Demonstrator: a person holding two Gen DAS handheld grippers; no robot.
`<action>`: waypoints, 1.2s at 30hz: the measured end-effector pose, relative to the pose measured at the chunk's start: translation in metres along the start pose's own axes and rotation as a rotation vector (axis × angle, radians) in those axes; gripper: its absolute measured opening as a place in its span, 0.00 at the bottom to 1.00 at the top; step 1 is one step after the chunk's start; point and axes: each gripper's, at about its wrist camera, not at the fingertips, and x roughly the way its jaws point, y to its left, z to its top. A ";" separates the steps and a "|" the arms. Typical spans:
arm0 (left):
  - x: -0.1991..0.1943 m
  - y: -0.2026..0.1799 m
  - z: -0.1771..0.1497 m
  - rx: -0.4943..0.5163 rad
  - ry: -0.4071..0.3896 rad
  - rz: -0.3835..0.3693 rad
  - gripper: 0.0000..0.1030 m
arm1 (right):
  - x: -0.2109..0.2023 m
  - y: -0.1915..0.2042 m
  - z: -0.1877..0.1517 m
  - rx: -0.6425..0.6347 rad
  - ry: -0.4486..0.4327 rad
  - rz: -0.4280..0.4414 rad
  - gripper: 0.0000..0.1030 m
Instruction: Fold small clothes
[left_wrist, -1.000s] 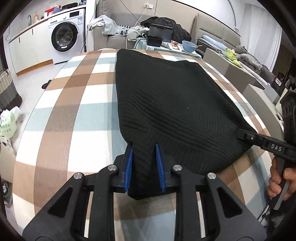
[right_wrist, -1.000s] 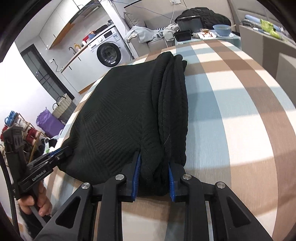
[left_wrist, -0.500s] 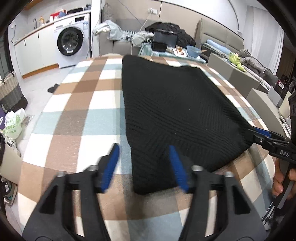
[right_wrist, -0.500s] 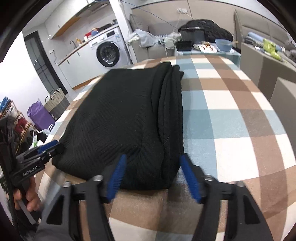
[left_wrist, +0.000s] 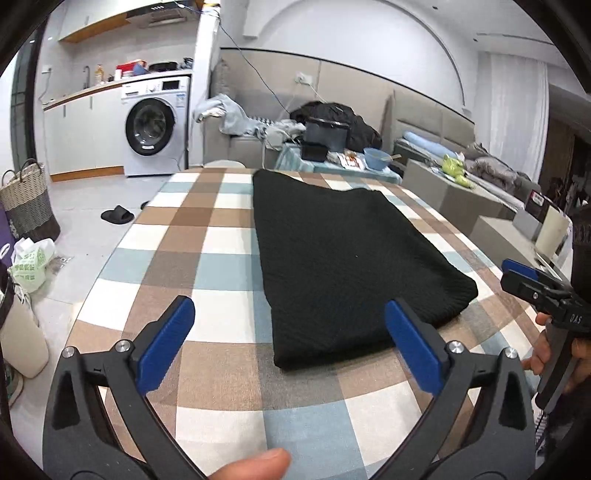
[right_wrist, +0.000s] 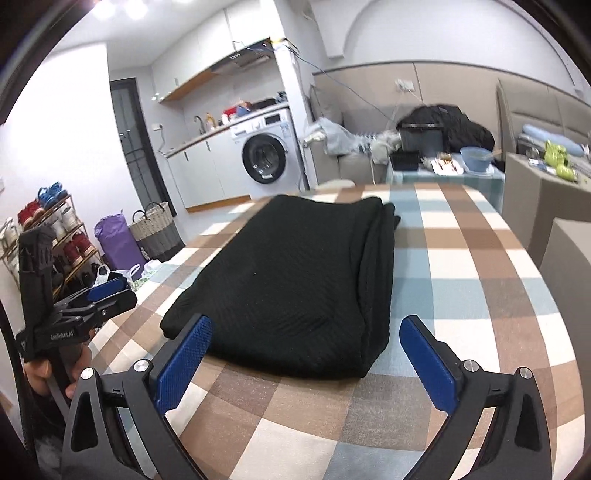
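A black knitted garment (left_wrist: 343, 258) lies folded into a long rectangle on the checked tablecloth (left_wrist: 207, 258); it also shows in the right wrist view (right_wrist: 295, 280), with stacked layers along its right edge. My left gripper (left_wrist: 291, 343) is open and empty, raised above and just short of the garment's near left corner. My right gripper (right_wrist: 306, 350) is open and empty, raised near the garment's near right corner. Each gripper shows in the other's view, the right one (left_wrist: 524, 277) at the right edge and the left one (right_wrist: 107, 295) at the left edge.
The table's edge drops off to the left, where a bag (left_wrist: 31, 258) and a woven basket (left_wrist: 27, 199) stand on the floor. A washing machine (left_wrist: 155, 125) and a sofa with clothes (left_wrist: 332, 122) are behind. A grey box (right_wrist: 569, 258) stands right of the table.
Both grippers were shut on the garment's near edge. They have opened, let it go, and pulled back and up. The garment now lies flat.
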 end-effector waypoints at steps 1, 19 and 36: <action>-0.004 0.000 -0.002 -0.001 -0.019 -0.005 0.99 | -0.002 0.000 -0.002 -0.009 -0.016 -0.005 1.00; -0.009 -0.006 -0.032 0.019 -0.046 -0.025 0.99 | -0.010 -0.021 -0.024 0.103 -0.082 0.089 1.00; -0.006 -0.012 -0.036 0.068 -0.049 0.007 0.99 | -0.014 -0.011 -0.025 0.051 -0.093 0.076 1.00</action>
